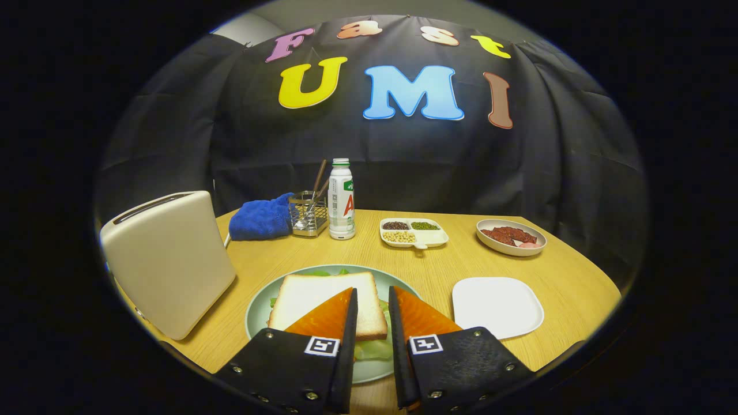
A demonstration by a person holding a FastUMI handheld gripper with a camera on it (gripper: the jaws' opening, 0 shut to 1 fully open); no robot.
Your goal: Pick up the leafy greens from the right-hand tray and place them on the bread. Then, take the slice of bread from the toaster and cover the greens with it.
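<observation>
Evidently, a late stage of the task was recorded, for a slice of white bread (323, 302) was seen lying flat on the round pale-green plate (256, 314), with pale leafy greens (372, 349) showing from beneath its near edge and again at its far edge. The greens were thus found already covered by bread, as the task sentence requires; whether a second slice lay under them could not be told. The square white tray (497, 305), to the right of the plate, was seen bare, and no bread was seen rising from the slot of the cream-coloured toaster (167, 259) standing to the left of the plate. The gripper (372, 295) was held low over the near side of the plate, its two fingers set a little apart with nothing clamped between them; the right-hand edge of the bread slice lay just ahead of and under the fingertips. Both placings were judged to stand as completed. No further grasp was judged to be called for; at most, a clean retreat of the parted fingers from the plate was required, made without the top slice being dragged off the greens.
</observation>
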